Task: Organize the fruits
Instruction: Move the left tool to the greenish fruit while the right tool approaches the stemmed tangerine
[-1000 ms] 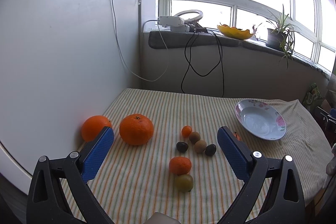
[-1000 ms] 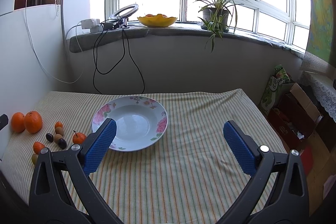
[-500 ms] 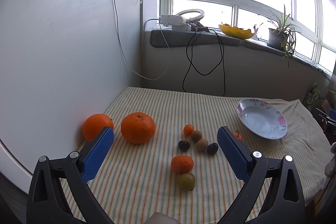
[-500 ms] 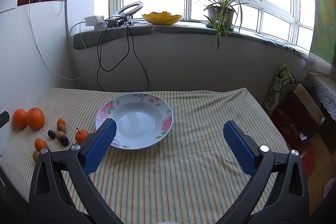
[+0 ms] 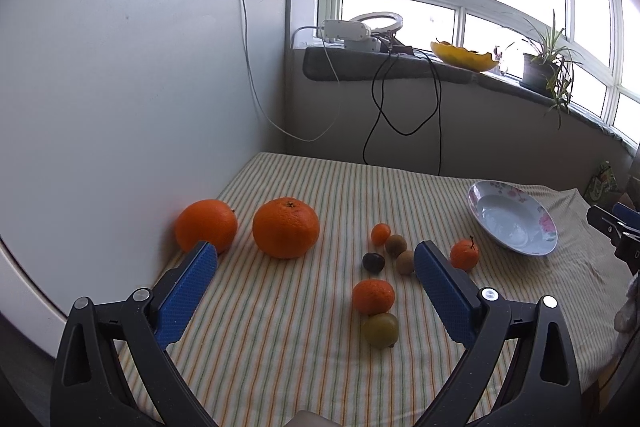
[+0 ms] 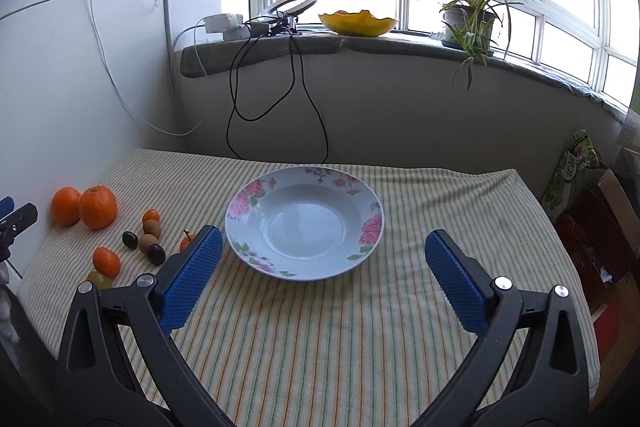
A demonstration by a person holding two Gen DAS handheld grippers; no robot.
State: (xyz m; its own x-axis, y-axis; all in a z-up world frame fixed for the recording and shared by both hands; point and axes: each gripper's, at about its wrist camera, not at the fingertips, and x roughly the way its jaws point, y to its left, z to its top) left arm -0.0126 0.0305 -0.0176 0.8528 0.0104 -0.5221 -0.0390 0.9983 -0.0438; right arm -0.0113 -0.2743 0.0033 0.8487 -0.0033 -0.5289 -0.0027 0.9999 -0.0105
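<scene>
Two large oranges (image 5: 286, 227) (image 5: 206, 225) lie at the table's left by the white wall. Several small fruits lie to their right: a mandarin (image 5: 373, 295), a green plum (image 5: 380, 329), a dark plum (image 5: 373, 261), brown longans (image 5: 404, 261) and a stemmed tangerine (image 5: 464, 254). The floral plate (image 6: 304, 219) stands empty at mid-table. My left gripper (image 5: 316, 263) is open and empty above the fruits. My right gripper (image 6: 320, 251) is open and empty in front of the plate. The fruits also show in the right wrist view (image 6: 98, 207).
A striped cloth (image 6: 360, 339) covers the table. A white panel (image 5: 120, 87) flanks its left edge. The windowsill behind holds a yellow bowl (image 6: 358, 23), a ring light with cables (image 6: 286, 7) and a potted plant (image 6: 472, 15). Boxes (image 6: 600, 223) stand on the floor at right.
Both grippers have moved forward and turned a little; the fruits and the plate appear larger and nearer. Nothing on the table moved. Both grippers stayed open.
</scene>
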